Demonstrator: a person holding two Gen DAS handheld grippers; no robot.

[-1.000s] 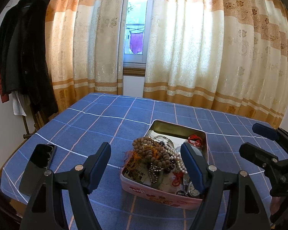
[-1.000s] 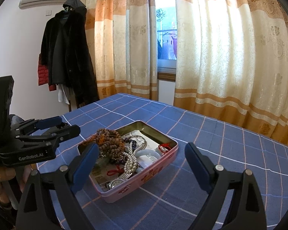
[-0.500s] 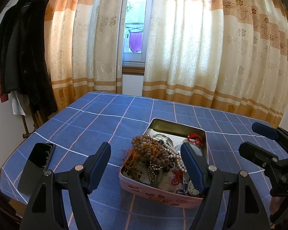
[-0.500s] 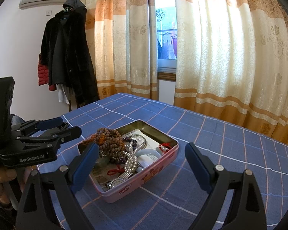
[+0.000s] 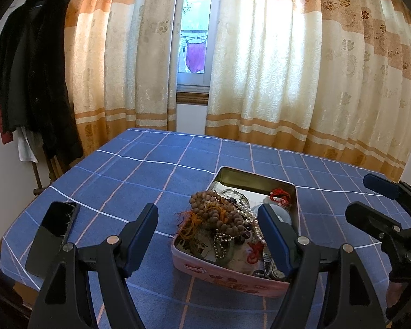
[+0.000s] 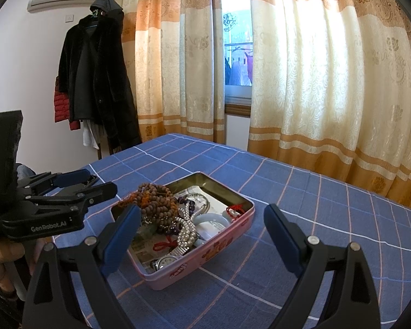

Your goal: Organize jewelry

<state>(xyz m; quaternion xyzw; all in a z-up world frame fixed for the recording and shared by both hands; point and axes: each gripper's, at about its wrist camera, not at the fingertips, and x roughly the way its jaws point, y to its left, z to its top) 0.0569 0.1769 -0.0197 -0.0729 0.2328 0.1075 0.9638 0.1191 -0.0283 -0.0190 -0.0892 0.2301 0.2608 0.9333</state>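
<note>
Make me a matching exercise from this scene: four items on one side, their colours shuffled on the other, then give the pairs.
Items
1. Large round-bead wooden bracelet pile
2. Knotted pearl strand
3. Rectangular metal tin's outer wall
4. Checked tablecloth

Colours
A. Blue
B. Pink
C. Brown
D. White

Pairs: 1-C, 2-D, 3-B, 4-A
</note>
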